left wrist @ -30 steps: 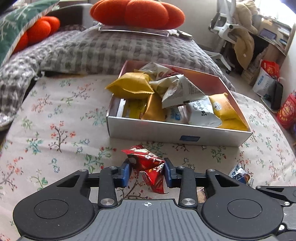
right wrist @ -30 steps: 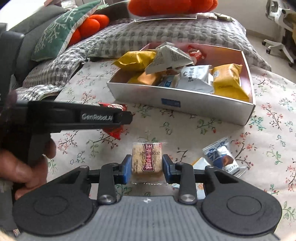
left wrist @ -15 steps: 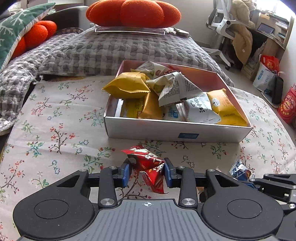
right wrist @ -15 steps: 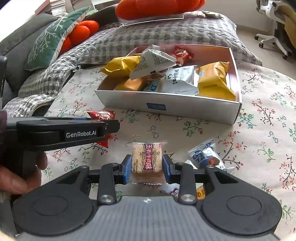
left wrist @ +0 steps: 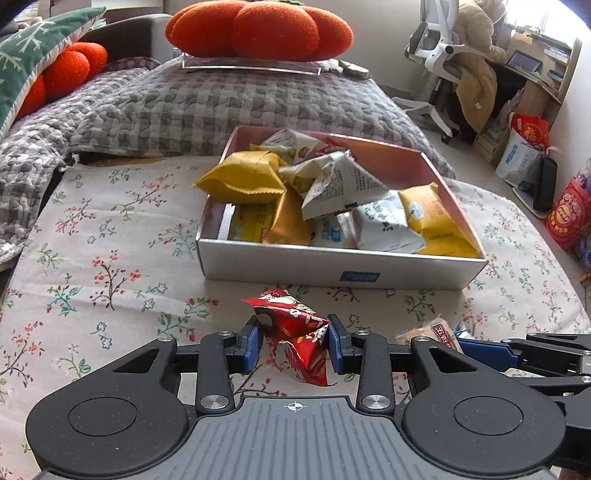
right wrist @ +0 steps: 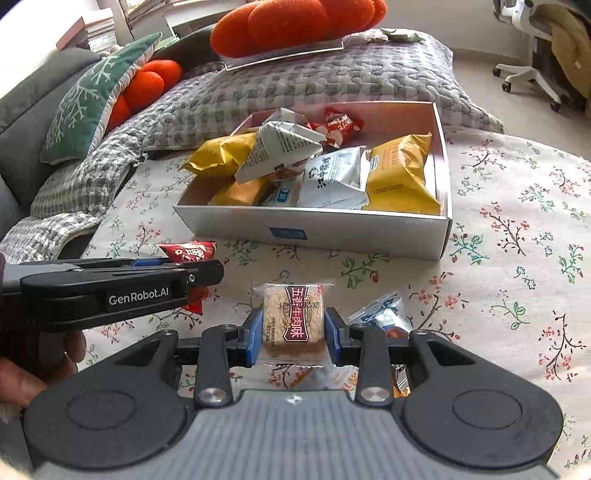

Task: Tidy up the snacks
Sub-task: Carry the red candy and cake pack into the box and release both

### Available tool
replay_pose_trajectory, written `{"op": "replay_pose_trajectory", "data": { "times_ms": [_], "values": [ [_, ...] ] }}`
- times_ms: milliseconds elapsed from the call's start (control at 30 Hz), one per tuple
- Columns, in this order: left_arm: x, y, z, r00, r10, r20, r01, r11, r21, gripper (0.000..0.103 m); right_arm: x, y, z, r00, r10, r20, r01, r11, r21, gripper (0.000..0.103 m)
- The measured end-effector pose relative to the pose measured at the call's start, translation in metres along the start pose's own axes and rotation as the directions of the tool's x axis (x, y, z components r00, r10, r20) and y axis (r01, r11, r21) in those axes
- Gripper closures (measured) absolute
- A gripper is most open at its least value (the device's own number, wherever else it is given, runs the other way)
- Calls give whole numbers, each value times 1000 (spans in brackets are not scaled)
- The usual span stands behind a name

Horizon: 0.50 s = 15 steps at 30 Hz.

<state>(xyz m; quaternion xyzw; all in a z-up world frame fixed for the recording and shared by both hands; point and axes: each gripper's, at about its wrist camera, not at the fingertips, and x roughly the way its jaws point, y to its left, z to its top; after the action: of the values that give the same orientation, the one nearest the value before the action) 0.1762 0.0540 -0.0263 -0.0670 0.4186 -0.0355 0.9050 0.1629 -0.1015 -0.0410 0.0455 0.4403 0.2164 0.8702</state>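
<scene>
My left gripper is shut on a red snack packet, held above the floral cloth in front of the box. My right gripper is shut on a clear-wrapped beige cracker packet with a dark red label. The white cardboard box holds several yellow, white and gold snack bags; it also shows in the right wrist view. The left gripper and its red packet appear at the left of the right wrist view. The cracker packet shows at the lower right of the left wrist view.
A blue-and-white packet and other loose wrappers lie on the floral cloth by my right gripper. A grey quilted cushion and orange cushions sit behind the box. An office chair and bags stand at the right.
Both grippers have lifted and moved toward the box with their packets still held. The box sits larger and closer in both views.
</scene>
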Motion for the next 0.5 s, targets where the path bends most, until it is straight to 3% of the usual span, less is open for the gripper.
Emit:
{"op": "replay_pose_trajectory", "data": {
  "times_ms": [233, 500],
  "values": [
    [-14, -2, 18, 996, -71, 52, 73, 996, -41, 70, -14, -13, 12, 999, 5, 50, -6, 999, 36, 72],
    [-10, -31, 72, 983, -108, 151, 108, 994, 12, 70, -21, -54, 47, 993, -10, 116, -10, 985, 172, 72]
  ]
}}
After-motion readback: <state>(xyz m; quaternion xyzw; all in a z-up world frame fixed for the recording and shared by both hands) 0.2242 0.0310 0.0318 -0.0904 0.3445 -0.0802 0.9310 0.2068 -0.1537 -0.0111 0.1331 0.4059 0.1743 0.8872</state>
